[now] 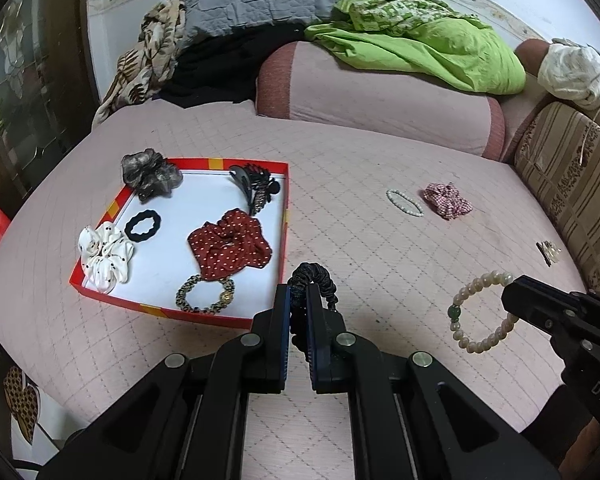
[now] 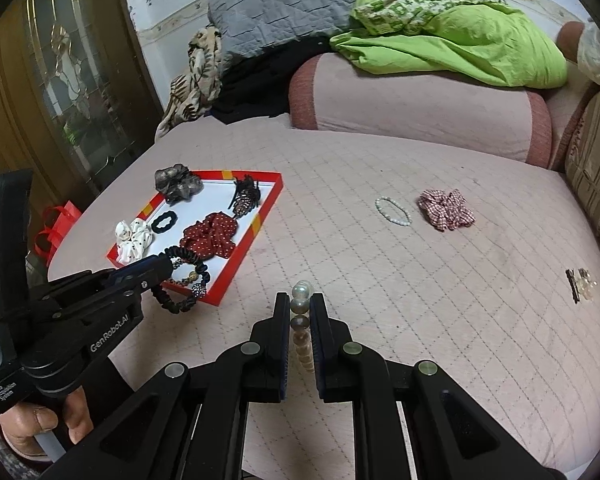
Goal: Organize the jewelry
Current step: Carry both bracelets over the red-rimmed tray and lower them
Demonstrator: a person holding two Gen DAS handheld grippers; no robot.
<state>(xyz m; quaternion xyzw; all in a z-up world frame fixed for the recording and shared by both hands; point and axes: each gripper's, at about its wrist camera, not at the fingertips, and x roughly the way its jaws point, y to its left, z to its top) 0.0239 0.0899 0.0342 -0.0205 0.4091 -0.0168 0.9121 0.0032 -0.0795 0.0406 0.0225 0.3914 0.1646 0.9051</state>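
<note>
A: Quick, what's hard to read? The small clip (image 1: 548, 251) by the striped cushion (image 1: 572, 200) is too tiny to name, and your right gripper (image 1: 512, 292) is cut off at the left view's edge.

B: Your jaws?

A: Left gripper (image 1: 299, 296) jaws nearly closed, pinching a black scrunchie (image 1: 314, 276) that loops out past the tips, just beside the red tray (image 1: 286, 216) rim. Right jaws nearly closed on the pearl bracelet (image 1: 482, 312); in the right view you only see it edge-on between the pads.

B: Pose?

A: Both point downward over the pink bed (image 1: 360, 168). Your left hand (image 2: 44, 424) wraps the handle, low left. White bead bracelet (image 1: 405, 202) and checked scrunchie (image 1: 447, 200) lie on the bed, well apart from the tray.
</note>
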